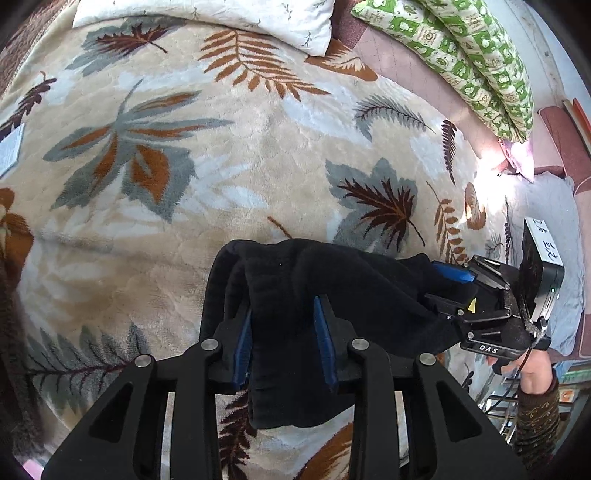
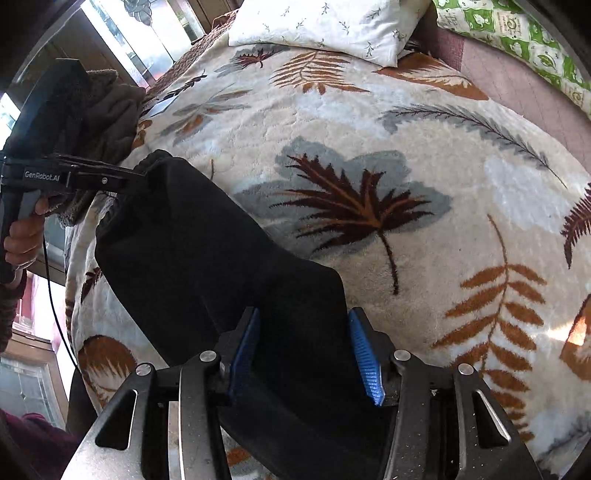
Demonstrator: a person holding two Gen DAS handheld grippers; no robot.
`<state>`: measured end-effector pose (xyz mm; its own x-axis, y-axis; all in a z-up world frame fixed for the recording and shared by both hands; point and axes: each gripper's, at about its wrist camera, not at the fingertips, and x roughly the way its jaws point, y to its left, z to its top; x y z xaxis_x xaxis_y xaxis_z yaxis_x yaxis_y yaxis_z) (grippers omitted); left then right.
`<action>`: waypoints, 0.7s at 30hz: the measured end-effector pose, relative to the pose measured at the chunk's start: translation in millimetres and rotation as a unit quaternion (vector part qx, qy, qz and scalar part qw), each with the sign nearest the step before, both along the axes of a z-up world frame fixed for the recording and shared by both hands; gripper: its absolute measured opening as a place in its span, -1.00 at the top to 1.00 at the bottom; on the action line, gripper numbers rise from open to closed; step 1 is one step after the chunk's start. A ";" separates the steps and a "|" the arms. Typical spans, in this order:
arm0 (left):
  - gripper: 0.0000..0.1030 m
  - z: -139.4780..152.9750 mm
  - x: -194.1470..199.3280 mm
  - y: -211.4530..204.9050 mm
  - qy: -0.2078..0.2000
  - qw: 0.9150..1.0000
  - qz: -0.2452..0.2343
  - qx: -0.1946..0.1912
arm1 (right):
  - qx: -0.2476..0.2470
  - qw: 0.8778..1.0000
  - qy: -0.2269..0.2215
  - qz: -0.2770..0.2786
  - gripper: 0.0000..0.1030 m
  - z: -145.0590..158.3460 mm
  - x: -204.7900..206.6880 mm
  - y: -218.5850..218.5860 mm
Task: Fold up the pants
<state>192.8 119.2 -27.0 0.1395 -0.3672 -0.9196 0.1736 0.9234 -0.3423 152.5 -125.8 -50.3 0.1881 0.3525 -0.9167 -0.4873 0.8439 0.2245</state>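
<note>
Nearest, in the left wrist view, the left gripper (image 1: 282,345) has its blue pads (image 1: 325,347) pressed on a thick bunch of the black pants (image 1: 295,295), so it is clenched on the cloth. Likewise, in the right wrist view, the right gripper (image 2: 303,354) has the dark fabric filling the space between its pads (image 2: 364,363); it appears to be grasping the pants (image 2: 221,251) too, though the jaws stand fairly wide around the bulk.

Between the two tools the pants hang in a slack band, held up over the leaf-patterned blanket (image 1: 221,166) and not lying flat on it. The cloth looks soft, thick and fleecy. My judgement is that it is light but floppy, will sag and bunch wherever it is unsupported, and grips easily without slipping. Holding it at two corners of one edge, well apart, should keep it taut enough to lay down straight.

Farther off, a white pillow (image 1: 221,14) and a green patterned quilt (image 1: 461,48) lie at the far side of the bed.
</note>
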 end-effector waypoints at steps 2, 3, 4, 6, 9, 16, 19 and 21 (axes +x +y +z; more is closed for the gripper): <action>0.43 17.9 -10.0 2.6 -0.034 0.999 -0.008 0.007 | 0.008 1.000 0.011 -0.004 0.00 -0.1 5.3 -2.3; 0.43 26.1 -12.4 2.0 -0.048 0.999 -0.017 0.009 | 0.016 1.000 0.022 -0.007 0.00 -1.5 8.9 -4.5; 0.43 34.1 -13.4 -1.5 -0.060 0.998 -0.028 0.012 | 0.024 0.999 0.031 -0.011 0.00 -3.3 12.5 -7.1; 0.43 47.2 -7.9 -18.5 -0.077 0.995 -0.065 0.023 | 0.037 0.998 0.049 -0.020 0.00 -6.7 18.6 -12.5; 0.30 46.4 11.7 -61.7 -0.073 0.987 -0.136 0.054 | 0.032 0.998 0.051 -0.019 0.00 -7.0 20.9 -12.3; 0.30 1.2 40.2 -134.4 -0.031 0.945 -0.278 0.169 | 0.057 0.996 0.071 -0.022 -0.01 -12.5 44.0 -17.0; 0.30 2.8 45.9 -123.8 -0.024 0.949 -0.271 0.161 | 0.050 0.996 0.079 -0.007 -0.01 -17.9 48.9 -11.1; 0.31 5.9 49.8 -109.0 -0.014 0.956 -0.257 0.141 | 0.030 0.996 0.077 0.018 -0.01 -20.3 47.5 -2.3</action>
<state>242.6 10.1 -21.1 0.0327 -0.1317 -0.9907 0.6351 0.7681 -0.0811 200.0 -128.2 -70.6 0.0338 0.4120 -0.9106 -0.4737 0.8088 0.3484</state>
